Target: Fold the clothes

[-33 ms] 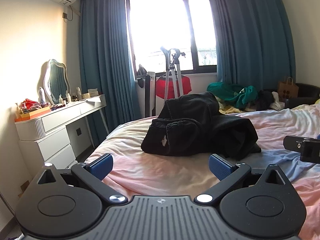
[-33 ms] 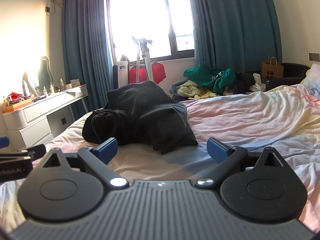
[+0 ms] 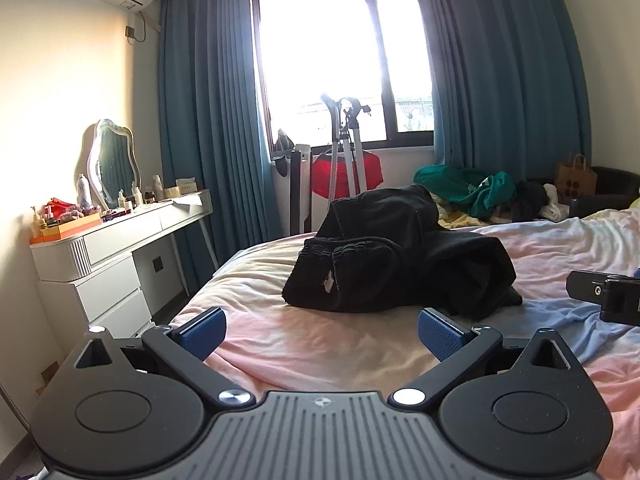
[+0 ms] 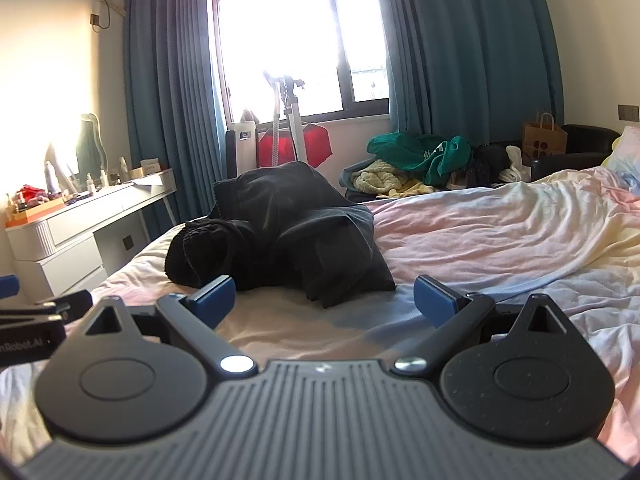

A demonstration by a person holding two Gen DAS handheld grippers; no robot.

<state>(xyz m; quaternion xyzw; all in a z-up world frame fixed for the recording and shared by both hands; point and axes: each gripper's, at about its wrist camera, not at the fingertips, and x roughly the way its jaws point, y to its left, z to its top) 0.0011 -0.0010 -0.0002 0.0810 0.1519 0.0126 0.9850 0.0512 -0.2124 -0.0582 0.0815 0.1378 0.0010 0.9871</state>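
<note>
A crumpled black garment (image 3: 396, 260) lies in a heap on the bed, its ribbed waistband toward me. It also shows in the right wrist view (image 4: 288, 236). My left gripper (image 3: 322, 332) is open and empty, low over the sheet just short of the garment. My right gripper (image 4: 324, 300) is open and empty, close in front of the garment's near corner. Part of the right gripper's body (image 3: 604, 296) shows at the right edge of the left wrist view.
The bed (image 3: 560, 248) has a rumpled pink, cream and blue sheet. A white dressing table (image 3: 112, 248) with a mirror and bottles stands left. A pile of green and yellow clothes (image 4: 416, 160), a paper bag and a dark chair sit beyond the bed. A garment steamer stands by the window.
</note>
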